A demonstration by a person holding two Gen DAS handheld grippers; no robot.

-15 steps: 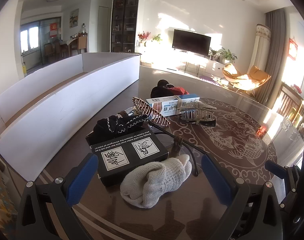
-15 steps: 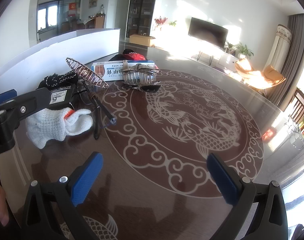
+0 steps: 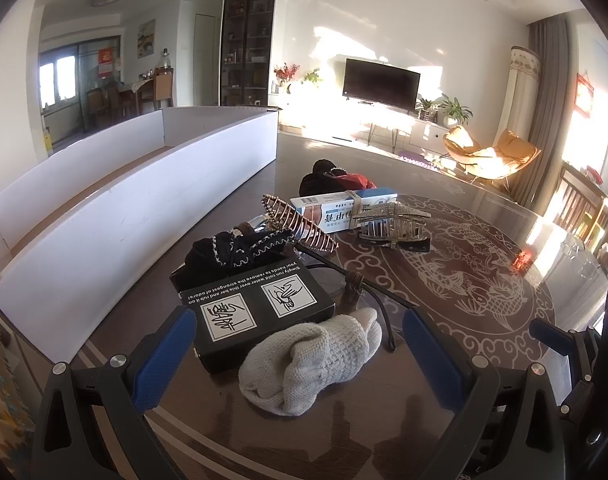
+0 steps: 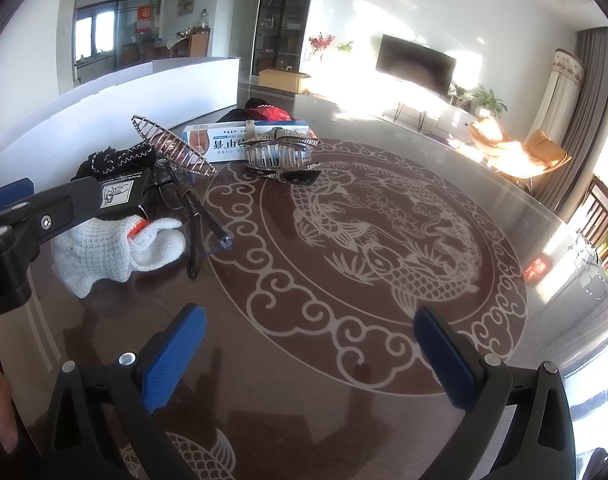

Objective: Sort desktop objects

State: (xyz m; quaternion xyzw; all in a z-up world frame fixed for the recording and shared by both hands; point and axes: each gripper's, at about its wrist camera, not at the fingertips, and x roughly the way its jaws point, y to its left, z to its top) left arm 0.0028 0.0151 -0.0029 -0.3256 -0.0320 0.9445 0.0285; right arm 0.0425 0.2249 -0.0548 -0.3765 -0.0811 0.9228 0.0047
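Both tongs, left (image 3: 295, 354) and right (image 4: 310, 354), gape empty over the glossy brown worktop (image 4: 344, 360); crumpled white knitted glove (image 3: 310, 364) and neighbouring clutter remain unsorted.

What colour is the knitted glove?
The knitted glove is white with an orange cuff edge, clearest in the right wrist view.

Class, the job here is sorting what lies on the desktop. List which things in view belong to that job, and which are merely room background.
Belongs to the job:
white knitted glove
black box
black trimmed cloth
blue-white carton
silver hair claw
white cardboard tray
left tongs, open
right tongs, open

Just background:
television
orange chairs
potted plant
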